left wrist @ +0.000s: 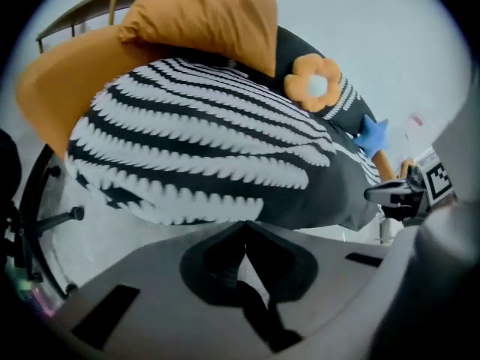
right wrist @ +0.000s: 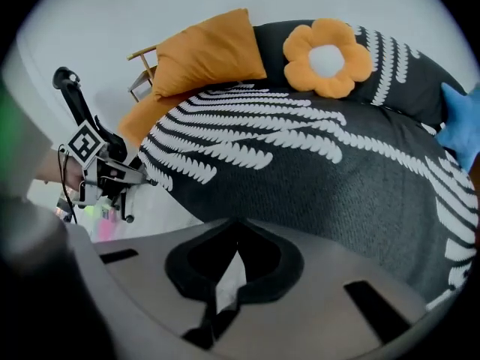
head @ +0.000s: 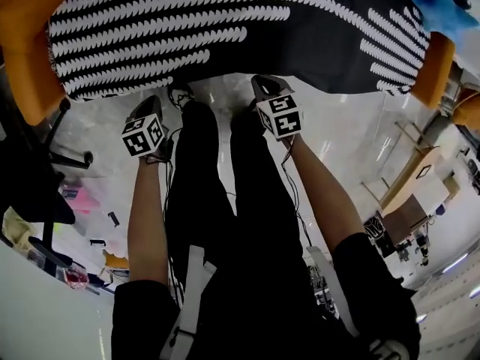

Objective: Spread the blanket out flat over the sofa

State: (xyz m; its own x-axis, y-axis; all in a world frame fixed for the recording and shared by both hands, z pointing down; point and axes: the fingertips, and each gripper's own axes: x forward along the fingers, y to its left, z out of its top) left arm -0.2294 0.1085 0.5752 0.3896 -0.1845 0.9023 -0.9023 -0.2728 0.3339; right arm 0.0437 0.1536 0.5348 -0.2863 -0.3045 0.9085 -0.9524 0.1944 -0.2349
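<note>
Both the left gripper (head: 152, 102) and right gripper (head: 262, 81), jaws together and empty, hover just short of the front edge of the black, white-striped blanket (head: 225, 28), which lies crosswise along the orange sofa (head: 26, 66).

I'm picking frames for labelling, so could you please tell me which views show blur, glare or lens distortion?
Head view: the glossy pale floor carries bright glare streaks. Left gripper view: the black blanket with white leaf stripes is smeared, inside a dark round vignette. Right gripper view: sharper, the orange flower-shaped cushion crisp.
</note>
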